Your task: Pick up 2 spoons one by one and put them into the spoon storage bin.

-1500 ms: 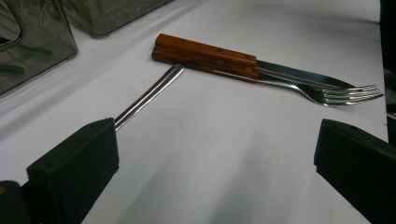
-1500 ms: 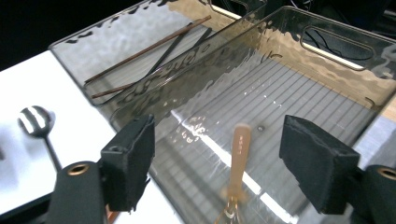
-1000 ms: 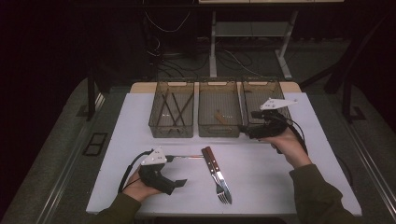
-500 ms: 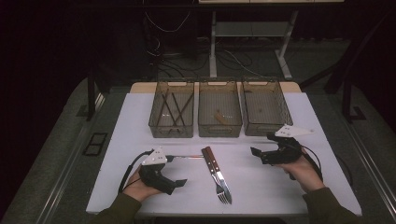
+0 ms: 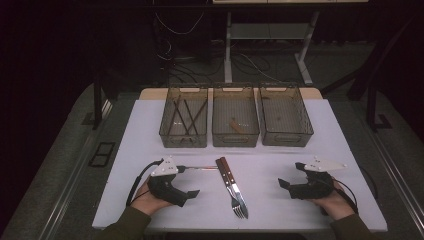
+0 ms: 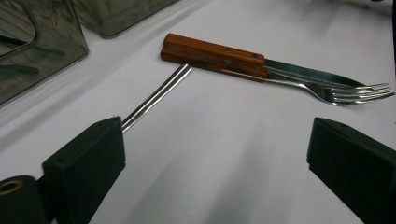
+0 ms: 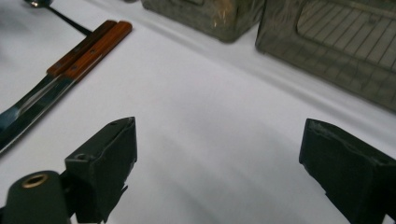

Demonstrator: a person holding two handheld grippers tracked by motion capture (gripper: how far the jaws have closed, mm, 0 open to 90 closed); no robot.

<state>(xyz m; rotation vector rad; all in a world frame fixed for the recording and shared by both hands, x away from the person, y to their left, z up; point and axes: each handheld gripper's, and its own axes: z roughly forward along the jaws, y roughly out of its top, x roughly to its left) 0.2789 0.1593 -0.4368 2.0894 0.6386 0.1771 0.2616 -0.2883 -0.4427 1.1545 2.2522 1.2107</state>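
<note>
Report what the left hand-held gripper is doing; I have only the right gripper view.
Observer: The left hand-held gripper is open, with nothing between its jaws.
Operator: Say what lies nearest it.
Observer: A metal rod runs from behind one jaw up to the wooden handles.
Operator: Describe the left bin.
Observer: The left bin holds several long dark sticks.
</note>
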